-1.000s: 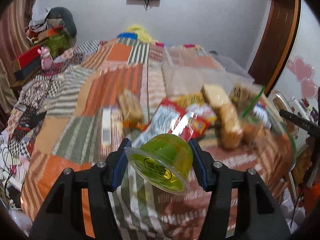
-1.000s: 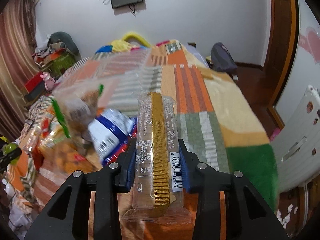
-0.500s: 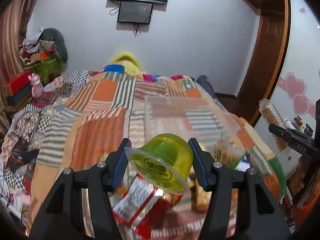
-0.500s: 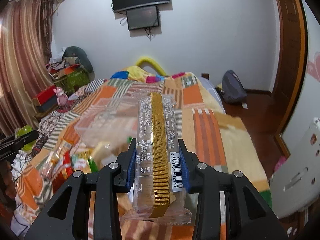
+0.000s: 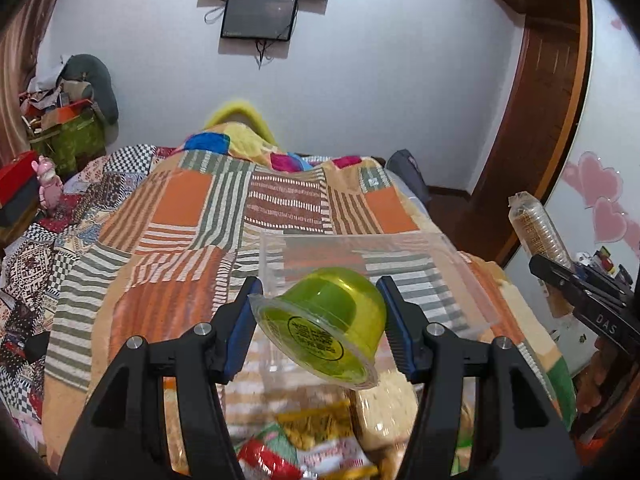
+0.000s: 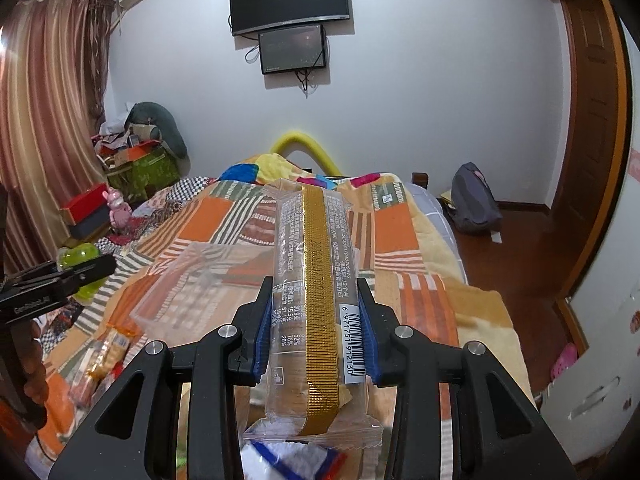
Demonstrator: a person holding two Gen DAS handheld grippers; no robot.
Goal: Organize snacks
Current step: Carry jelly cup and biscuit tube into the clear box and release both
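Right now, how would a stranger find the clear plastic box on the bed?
Look at the bed's patchwork blanket. Just beyond the snack pile at its near end lies the clear plastic box. It alone is see-through and rigid, with blanket stripes showing through its walls.

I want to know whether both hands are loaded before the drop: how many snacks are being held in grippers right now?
2. A green plastic jelly cup is clamped in the left gripper, and a long clear-wrapped biscuit pack with a gold strip in the right gripper. Other snacks lie loose below.
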